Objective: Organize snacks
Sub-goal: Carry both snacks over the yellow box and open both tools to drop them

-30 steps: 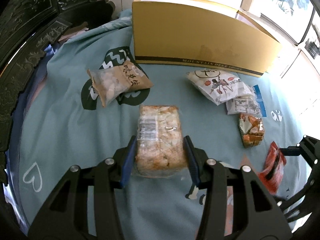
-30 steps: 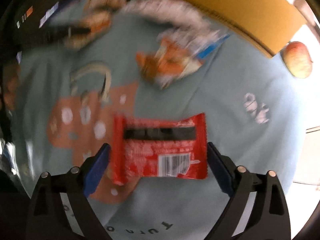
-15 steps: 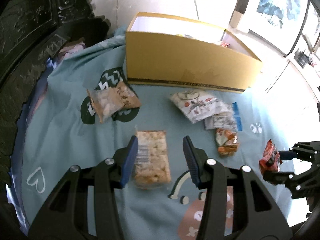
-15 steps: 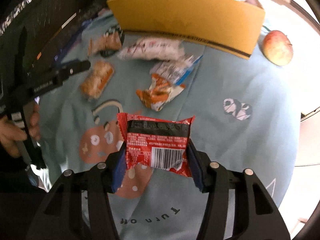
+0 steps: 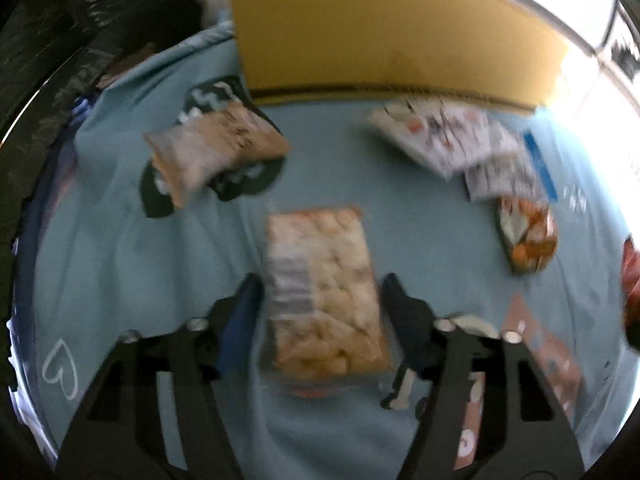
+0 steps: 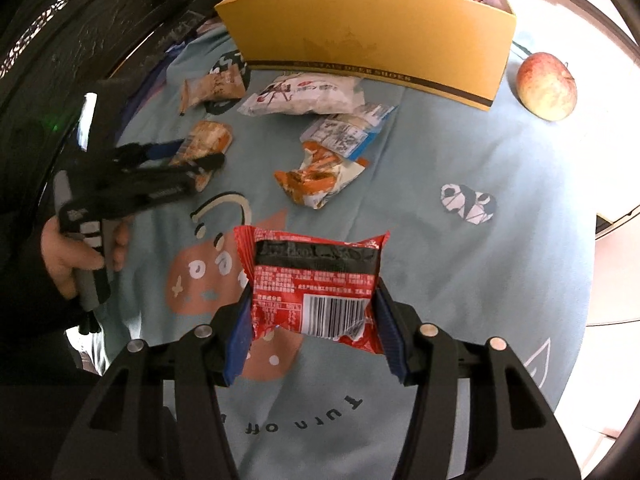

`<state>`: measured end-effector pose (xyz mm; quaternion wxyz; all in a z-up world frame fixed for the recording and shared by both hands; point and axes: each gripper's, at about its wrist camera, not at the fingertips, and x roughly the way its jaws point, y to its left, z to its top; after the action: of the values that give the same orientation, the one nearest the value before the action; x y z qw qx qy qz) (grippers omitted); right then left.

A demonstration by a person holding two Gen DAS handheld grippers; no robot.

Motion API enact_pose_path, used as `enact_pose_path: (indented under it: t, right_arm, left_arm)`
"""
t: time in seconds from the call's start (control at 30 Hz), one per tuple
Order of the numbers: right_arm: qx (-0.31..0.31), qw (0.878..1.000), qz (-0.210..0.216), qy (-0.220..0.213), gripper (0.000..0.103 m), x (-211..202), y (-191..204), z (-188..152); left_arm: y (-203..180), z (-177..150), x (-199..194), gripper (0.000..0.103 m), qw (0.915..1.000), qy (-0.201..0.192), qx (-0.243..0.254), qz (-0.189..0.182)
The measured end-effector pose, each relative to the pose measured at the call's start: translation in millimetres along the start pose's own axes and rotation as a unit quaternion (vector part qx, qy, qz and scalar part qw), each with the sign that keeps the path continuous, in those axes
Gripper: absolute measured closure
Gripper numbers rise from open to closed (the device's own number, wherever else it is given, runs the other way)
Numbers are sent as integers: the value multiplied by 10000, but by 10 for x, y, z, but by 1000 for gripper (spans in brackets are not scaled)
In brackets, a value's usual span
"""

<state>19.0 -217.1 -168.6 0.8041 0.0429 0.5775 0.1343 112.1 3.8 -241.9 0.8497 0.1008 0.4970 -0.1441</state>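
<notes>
Right gripper: red snack packet pinched between blue pads, lifted above teal cloth.

Left gripper: jaws opening, clear rice-cracker pack placed between them on cloth; contact not judged, view blurred.

Yellow box seen behind, other snack bags scattered before it; apple beside box.
</notes>
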Motion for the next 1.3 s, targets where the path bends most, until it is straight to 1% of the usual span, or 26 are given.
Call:
enact_pose_path:
  t: [0.03,0.07,0.1,0.13,0.27,0.33,0.4,0.53,0.6,0.7,0.8,0.87,0.9,0.93,0.97,1.07,1.1,1.13,1.17,1.2,1.23,1.27,1.3]
  right_arm:
    - [13,10000,-10,-13,47,-6,-6,1]
    - [39,10000,-19,-35,47,-28,-20,1]
    - [55,10000,-24,-51,47,-38,-26,5]
    - [61,10000,-29,-71,47,-49,-27,8]
    - [122,9996,80,-254,47,-183,-30,61]
    - [115,9991,118,-381,47,-286,-26,126]
    - [100,9984,127,-551,47,-423,-32,235]
    - [138,9956,184,-905,47,-665,-98,463]
    - [79,9944,126,-1044,47,-747,-119,591]
    - [55,9915,33,-1300,47,-905,-179,891]
    - [-33,9873,-79,-1585,47,-1088,-214,1269]
    - [-115,9843,-206,-1752,47,-1207,-227,1577]
    - [-128,9830,-255,-1813,47,-1252,-239,1697]
    - [-132,9818,-302,-1872,47,-1286,-254,1795]
    - [-134,9803,-357,-1939,47,-1323,-280,1945]
    - [-117,9755,-586,-2119,47,-1372,-343,2346]
    - [-56,9734,-628,-2203,46,-1372,-383,2465]
    - [29,9711,-696,-2282,42,-1353,-446,2617]
    - [82,9716,-774,-2236,25,-1304,-501,2699]
    - [175,9732,-901,-2108,18,-1231,-558,2776]
    - [264,9742,-1004,-2003,18,-1169,-603,2803]
    - [338,9755,-1011,-1922,18,-1120,-636,2794]
    - [378,9769,-957,-1871,18,-1078,-650,2736]
  left_arm:
    - [6,-14,-35,56,10000,-68,-10,33]
    - [52,-15,-70,57,9998,-99,-161,-40]
    - [138,0,-160,57,9987,-209,-436,-188]
    - [167,23,-241,57,9976,-313,-543,-286]
    - [210,132,-564,57,9946,-582,-678,-528]
    - [168,188,-774,57,9934,-814,-598,-539]
    - [96,242,-909,57,9935,-893,-466,-538]
    - [20,338,-1107,57,9907,-1106,-445,-658]
    - [7,483,-1159,57,9888,-1254,-441,-684]
    - [-2,769,-1211,57,9860,-1433,-535,-667]
    - [-41,1149,-1256,57,9829,-1629,-547,-668]
    - [-104,1455,-1302,57,9813,-1772,-415,-622]
    - [-126,1666,-1318,57,9805,-1826,-373,-627]
    - [-128,1769,-1331,57,9797,-1865,-368,-636]
    - [-131,1941,-1349,57,9786,-1928,-350,-632]
    - [-133,2430,-1353,57,9766,-2080,-243,-485]
    - [-124,2547,-1331,53,9770,-2073,-239,-430]
    - [-105,2687,-1283,24,9780,-2020,-292,-437]
    - [-68,2803,-1198,8,9802,-1876,-385,-500]
    - [-33,2860,-1127,2,9821,-1774,-466,-426]
    - [25,2882,-1058,2,9838,-1695,-518,-255]
    - [101,2845,-997,2,9857,-1585,-548,-153]
    - [187,2758,-970,2,9858,-1562,-597,-132]
